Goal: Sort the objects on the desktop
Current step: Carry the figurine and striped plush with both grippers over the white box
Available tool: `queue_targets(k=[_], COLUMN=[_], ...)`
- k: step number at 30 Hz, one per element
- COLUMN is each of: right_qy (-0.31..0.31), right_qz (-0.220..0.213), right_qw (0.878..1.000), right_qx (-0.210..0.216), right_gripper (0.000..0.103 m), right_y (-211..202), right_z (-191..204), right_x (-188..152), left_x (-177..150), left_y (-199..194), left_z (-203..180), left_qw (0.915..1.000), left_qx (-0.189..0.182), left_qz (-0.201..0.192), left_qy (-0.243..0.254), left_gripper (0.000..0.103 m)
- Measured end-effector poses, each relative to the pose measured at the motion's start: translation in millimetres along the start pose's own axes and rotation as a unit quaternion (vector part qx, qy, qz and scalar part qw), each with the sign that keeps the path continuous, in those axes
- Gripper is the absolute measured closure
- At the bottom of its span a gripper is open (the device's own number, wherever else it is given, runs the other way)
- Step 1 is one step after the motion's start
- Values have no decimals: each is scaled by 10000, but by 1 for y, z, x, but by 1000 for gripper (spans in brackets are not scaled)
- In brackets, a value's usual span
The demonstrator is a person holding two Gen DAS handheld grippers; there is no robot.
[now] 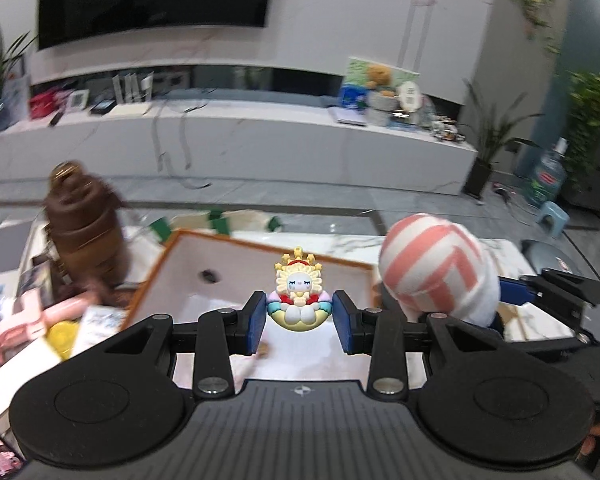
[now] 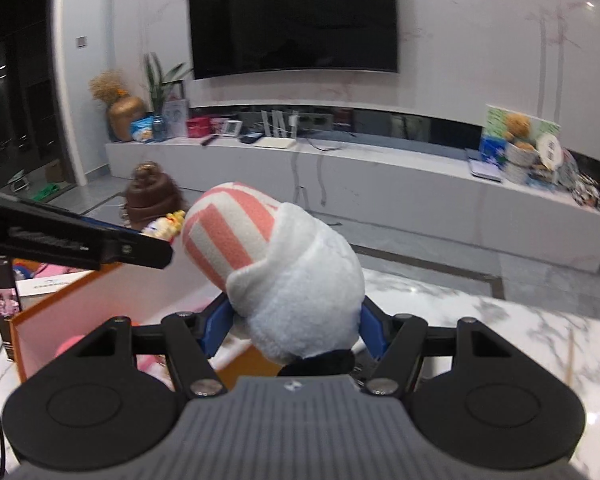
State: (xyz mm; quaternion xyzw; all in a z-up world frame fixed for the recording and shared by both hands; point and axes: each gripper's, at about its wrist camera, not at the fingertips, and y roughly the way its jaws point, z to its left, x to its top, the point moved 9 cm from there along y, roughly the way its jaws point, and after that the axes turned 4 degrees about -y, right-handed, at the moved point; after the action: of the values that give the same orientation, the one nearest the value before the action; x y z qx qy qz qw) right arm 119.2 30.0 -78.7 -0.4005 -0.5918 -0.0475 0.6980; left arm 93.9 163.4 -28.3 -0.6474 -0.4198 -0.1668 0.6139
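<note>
Currently left gripper (image 1: 300,316) clamped on small figurine (image 1: 299,294), held between the blue pads above the orange-rimmed box (image 1: 260,250). Right gripper (image 2: 296,330) closed around plush toy (image 2: 276,264), striped end pointing forward, over the box's right edge, near the marble tabletop (image 2: 500,320).

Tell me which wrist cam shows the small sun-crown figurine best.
Left wrist: the figurine sits centered and sharp between the left gripper jaws, over the orange-edged box. Right wrist shows only a blurred sliver of it, behind the plush toy.
</note>
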Motion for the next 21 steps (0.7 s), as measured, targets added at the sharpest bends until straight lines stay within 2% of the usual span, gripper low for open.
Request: queue_targets(k=[3, 7, 12, 18, 21], right_qy=[-94, -194, -522, -864, -929], right_qz=[0, 40, 126, 283, 364], right_qw=[9999, 9994, 9983, 9958, 9949], right_qx=[144, 280, 230, 148, 128], right_gripper=[36, 36, 36, 36, 36], right_y=[12, 29, 46, 65, 76], right_z=[23, 47, 68, 81, 75], right_x=[5, 7, 5, -3, -6], left_x=[-3, -10, -21, -31, -35], left_y=[4, 13, 20, 35, 41], left_z=[24, 39, 50, 59, 62], left_qw=[9997, 9994, 9987, 9973, 9966], left_qx=[32, 119, 250, 313, 336], left_qz=[106, 240, 417, 641, 732], left_qy=[-195, -218, -175, -172, -185], left_gripper=[62, 62, 62, 62, 62])
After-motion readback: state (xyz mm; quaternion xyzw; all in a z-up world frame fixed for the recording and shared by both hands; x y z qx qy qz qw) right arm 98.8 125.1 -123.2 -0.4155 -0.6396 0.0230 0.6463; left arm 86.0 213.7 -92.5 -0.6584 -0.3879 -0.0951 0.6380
